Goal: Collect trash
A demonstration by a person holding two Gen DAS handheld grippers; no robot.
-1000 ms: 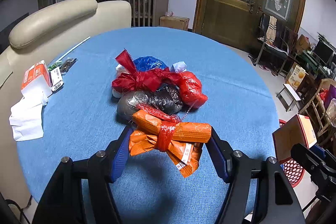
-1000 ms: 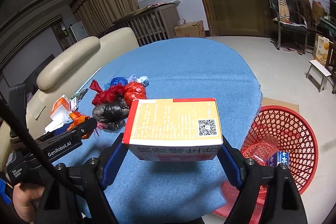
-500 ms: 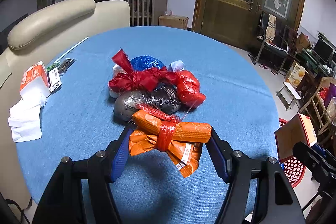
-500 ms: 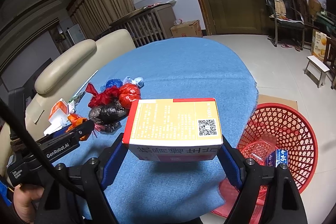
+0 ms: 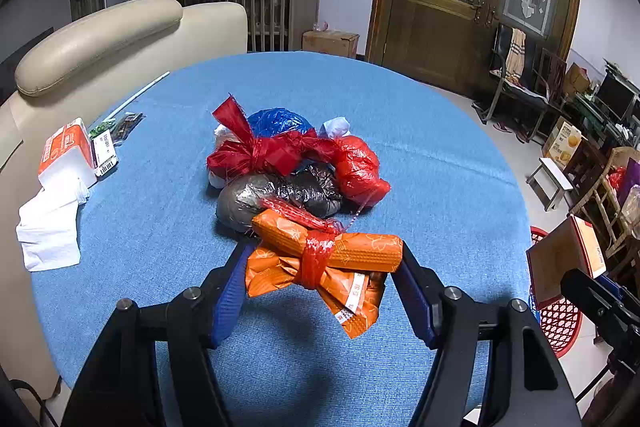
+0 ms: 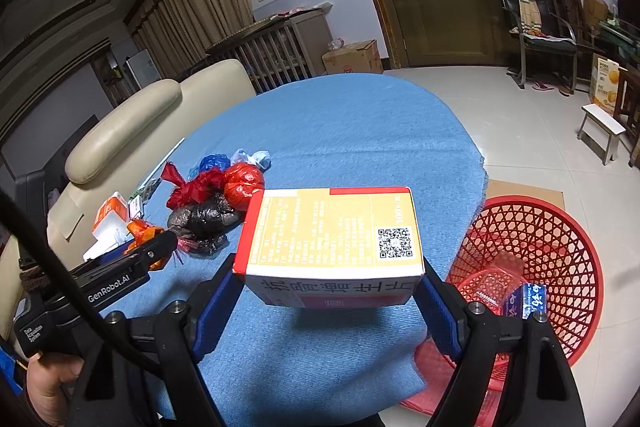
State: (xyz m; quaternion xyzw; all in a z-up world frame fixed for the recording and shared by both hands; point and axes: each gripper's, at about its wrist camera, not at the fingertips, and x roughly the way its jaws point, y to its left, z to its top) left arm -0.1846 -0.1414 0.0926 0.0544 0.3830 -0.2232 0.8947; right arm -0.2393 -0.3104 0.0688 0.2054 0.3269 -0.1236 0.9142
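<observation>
The right gripper [image 6: 328, 291] is clamping a rectangular yellow-and-red carton [image 6: 332, 239] at lower centre, over the blue cloth table's [image 6: 340, 131] edge. At lower right a red lattice basket [image 6: 560, 247] is sitting on the floor, holding a red tray and a blue packet. The left gripper [image 5: 320, 267] is squeezing a crinkly orange bundle [image 5: 324, 259], beside knotted plastic bags [image 5: 296, 167] at mid-frame.
</observation>
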